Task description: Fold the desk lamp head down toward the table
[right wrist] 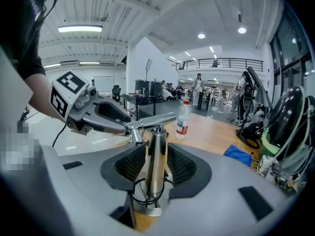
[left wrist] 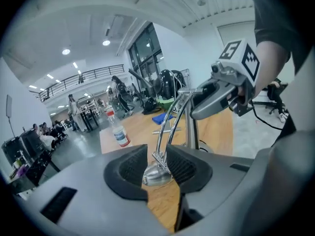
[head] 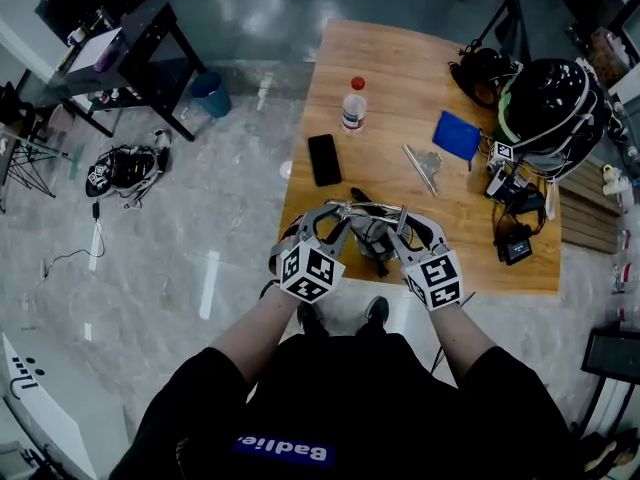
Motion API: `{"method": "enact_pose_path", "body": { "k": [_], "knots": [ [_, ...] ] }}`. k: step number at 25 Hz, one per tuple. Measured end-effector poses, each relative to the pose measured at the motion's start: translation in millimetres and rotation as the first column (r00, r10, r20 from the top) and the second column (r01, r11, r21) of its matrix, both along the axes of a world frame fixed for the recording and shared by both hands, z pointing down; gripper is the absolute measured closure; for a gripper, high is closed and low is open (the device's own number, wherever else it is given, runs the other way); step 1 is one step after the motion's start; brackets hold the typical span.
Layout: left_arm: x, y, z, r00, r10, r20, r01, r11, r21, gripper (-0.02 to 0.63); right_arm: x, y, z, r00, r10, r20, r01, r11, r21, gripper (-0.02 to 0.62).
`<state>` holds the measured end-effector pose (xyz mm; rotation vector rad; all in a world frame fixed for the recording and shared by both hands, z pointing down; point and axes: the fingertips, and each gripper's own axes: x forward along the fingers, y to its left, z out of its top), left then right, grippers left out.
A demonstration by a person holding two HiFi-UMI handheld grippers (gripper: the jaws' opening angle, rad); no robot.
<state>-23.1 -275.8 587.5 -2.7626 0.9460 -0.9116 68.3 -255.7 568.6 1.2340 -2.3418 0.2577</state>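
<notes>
The silver desk lamp (head: 372, 236) stands at the wooden table's (head: 400, 68) near edge. In the right gripper view its upright post (right wrist: 156, 166) is clamped between the pads of my right gripper (right wrist: 153, 161), just above the round base. The lamp's thin double arm (left wrist: 172, 122) bends over from the post top. Its small silver cone head (left wrist: 156, 175) hangs low between the jaws of my left gripper (left wrist: 157, 163). Those jaws stand apart, with a gap on the left side. In the head view both grippers, left (head: 335, 211) and right (head: 398, 218), flank the lamp.
Further back on the table are a black phone (head: 324, 159), a water bottle (head: 354, 104), a blue cloth (head: 457, 135) and a metal piece (head: 422, 166). A black helmet (head: 550, 103) and a small black device (head: 515, 245) sit on the right side. A blue bin (head: 211, 94) stands on the floor.
</notes>
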Motion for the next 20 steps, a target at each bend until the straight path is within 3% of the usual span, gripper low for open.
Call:
{"method": "enact_pose_path", "body": {
  "k": [4,8,12,16,20],
  "knots": [
    [-19.2,27.7,-29.6,0.994,0.062,-0.086,-0.060,0.998,0.029,0.494,5.4,40.4,-2.6,0.993,0.112,0.030,-0.112,0.994,-0.002,0.474],
    [-25.8,78.8,-37.8,0.979,0.055,-0.198,-0.067,0.996,-0.057,0.494,2.4,102.7,-11.3,0.976,0.178,0.126,-0.176,0.984,-0.029,0.473],
    [-11.5,140.3,-63.7,0.950,0.035,-0.312,-0.077,0.989,-0.123,0.494,-5.5,153.7,-35.8,0.955,0.139,0.261,-0.142,0.990,-0.009,0.474],
    [8.6,209.6,-89.7,0.938,0.022,-0.346,-0.066,0.991,-0.118,0.495,-5.2,206.6,-74.3,0.917,0.041,0.397,-0.071,0.996,0.062,0.476],
    [36.0,281.2,-112.8,0.914,-0.001,-0.405,-0.063,0.987,-0.146,0.519,11.5,264.4,-100.2,0.884,-0.037,0.466,-0.014,0.994,0.105,0.559]
  ]
}}
